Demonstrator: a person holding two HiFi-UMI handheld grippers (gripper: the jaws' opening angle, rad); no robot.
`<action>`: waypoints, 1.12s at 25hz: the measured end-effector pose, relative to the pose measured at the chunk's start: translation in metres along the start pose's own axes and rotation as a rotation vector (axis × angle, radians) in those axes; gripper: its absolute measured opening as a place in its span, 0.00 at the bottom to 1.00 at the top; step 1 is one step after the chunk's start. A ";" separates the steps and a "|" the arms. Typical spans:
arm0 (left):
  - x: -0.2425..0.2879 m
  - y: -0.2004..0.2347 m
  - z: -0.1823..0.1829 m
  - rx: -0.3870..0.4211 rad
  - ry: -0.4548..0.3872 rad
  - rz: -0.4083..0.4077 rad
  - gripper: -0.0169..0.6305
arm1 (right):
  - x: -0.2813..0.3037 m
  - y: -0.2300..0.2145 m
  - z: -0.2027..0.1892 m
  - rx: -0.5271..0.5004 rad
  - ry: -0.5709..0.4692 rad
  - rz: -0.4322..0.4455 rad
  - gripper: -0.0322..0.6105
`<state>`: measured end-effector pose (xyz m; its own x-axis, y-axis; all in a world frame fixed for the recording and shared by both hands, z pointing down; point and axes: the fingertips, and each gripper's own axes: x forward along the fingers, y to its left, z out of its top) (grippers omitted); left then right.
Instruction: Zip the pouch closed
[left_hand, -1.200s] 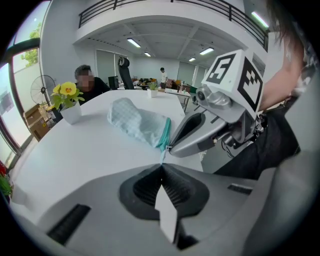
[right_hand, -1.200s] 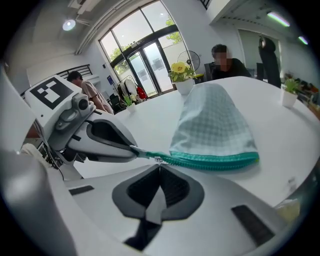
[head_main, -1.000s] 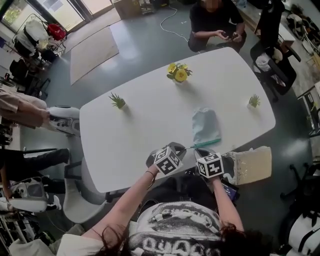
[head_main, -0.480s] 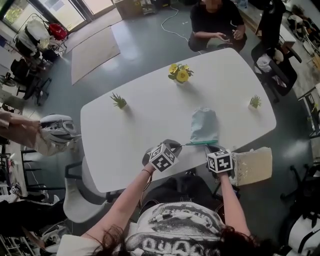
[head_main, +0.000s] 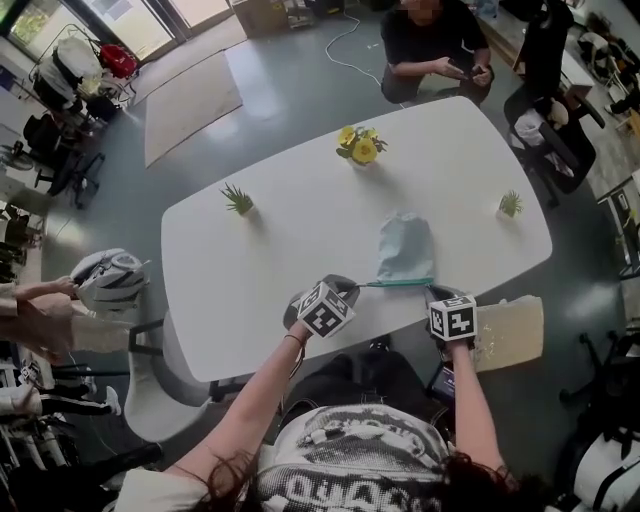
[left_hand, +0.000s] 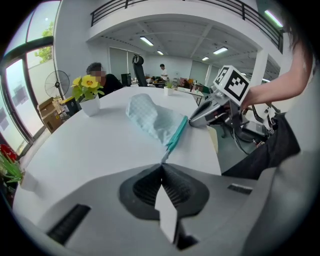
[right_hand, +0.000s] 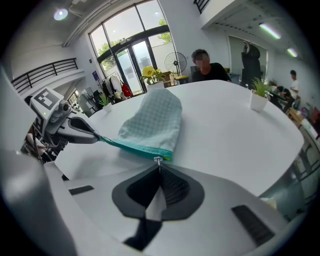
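The pouch (head_main: 405, 247) lies flat on the table (head_main: 250, 270) near its front edge, between the two grippers. It is soft pale blue cloth with a fine check, rounded at the far end and slightly rumpled. A teal zip (head_main: 400, 283) runs straight along its near edge, pulled taut. The left gripper (head_main: 357, 291) is clenched on the zip's left end, where the teal strip runs into its ribbed black pads (left_hand: 172, 187). The right gripper (head_main: 432, 291) is clamped on the small metal pull (right_hand: 158, 160), which sits at the zip's right end. Each gripper is grey plastic and carries a cube with square markers.

The table is white, smooth and matte, a long shape with rounded corners. On it stand yellow flowers (head_main: 358, 146) in a white pot toward the far side, a small green plant (head_main: 237, 201) to the left and another (head_main: 510, 203) near the right edge, all well apart from the pouch. A pale board (head_main: 512, 330) sits just beside the table's near right corner.

The floor is glossy grey, with a beige rug (head_main: 190, 105) at the far left. A person (head_main: 430, 45) in black sits past the table's far end. Tall windows and ceiling strip lights show in the gripper views.
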<state>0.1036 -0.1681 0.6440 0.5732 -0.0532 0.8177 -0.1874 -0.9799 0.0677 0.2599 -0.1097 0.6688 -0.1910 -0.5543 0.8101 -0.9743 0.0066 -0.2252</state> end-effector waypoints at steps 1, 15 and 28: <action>0.001 -0.001 -0.001 0.001 0.007 0.003 0.05 | 0.001 0.000 0.001 -0.007 -0.008 -0.008 0.05; -0.017 -0.009 0.001 -0.139 -0.105 0.093 0.21 | -0.032 0.019 0.023 -0.043 -0.180 0.105 0.21; -0.067 -0.023 -0.009 -0.375 -0.260 0.202 0.16 | -0.033 0.101 0.038 -0.161 -0.195 0.310 0.18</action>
<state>0.0621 -0.1403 0.5926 0.6669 -0.3280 0.6691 -0.5621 -0.8109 0.1628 0.1725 -0.1230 0.5989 -0.4679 -0.6529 0.5956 -0.8832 0.3204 -0.3426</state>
